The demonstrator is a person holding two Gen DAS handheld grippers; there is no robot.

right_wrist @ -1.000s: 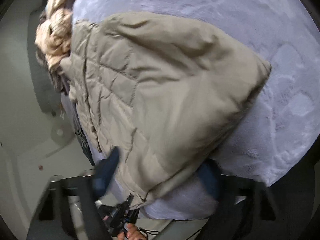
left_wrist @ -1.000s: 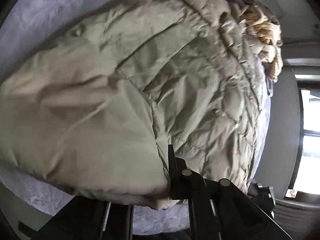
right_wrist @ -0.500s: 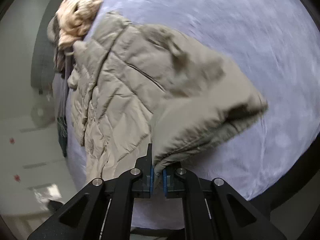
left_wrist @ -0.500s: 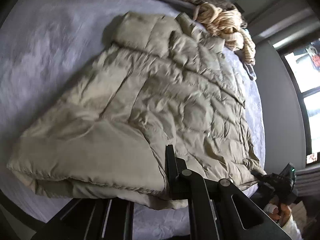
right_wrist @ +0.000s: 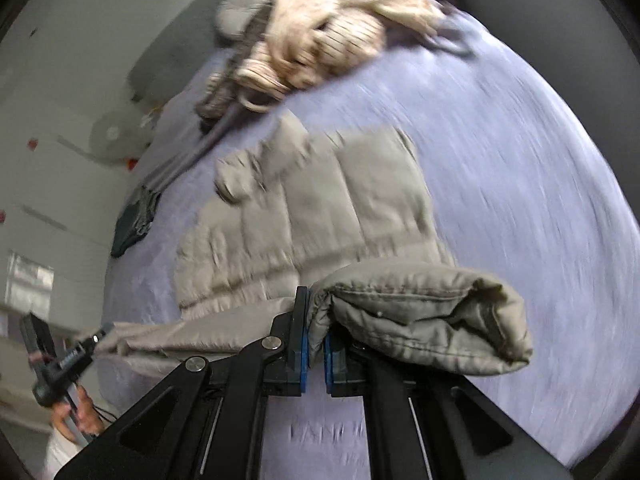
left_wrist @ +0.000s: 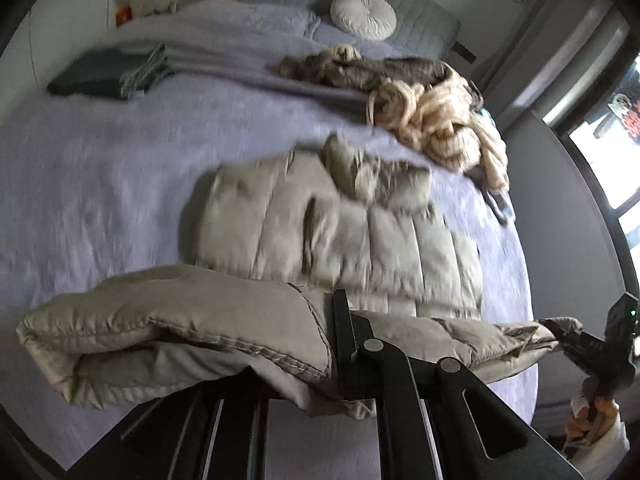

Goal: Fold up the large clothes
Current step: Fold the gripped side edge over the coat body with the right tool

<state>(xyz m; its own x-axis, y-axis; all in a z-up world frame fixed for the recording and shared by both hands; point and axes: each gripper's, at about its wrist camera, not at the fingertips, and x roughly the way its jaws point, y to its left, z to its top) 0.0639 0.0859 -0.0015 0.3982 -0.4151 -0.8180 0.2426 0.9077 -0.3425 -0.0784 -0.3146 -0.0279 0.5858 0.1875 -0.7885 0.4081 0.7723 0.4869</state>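
Both my grippers, left [left_wrist: 336, 344] & right [right_wrist: 316, 340], were clamped on the khaki puffer jacket's [left_wrist: 344, 232] hem, lifted over the bed [left_wrist: 100, 184].

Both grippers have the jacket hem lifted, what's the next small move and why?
Probably carry the hem forward toward the collar end and lay it down. Both the left gripper and the right gripper are shut on the jacket, whose near edge hangs raised above the bed while the far part lies flat, so the fold looks half done.
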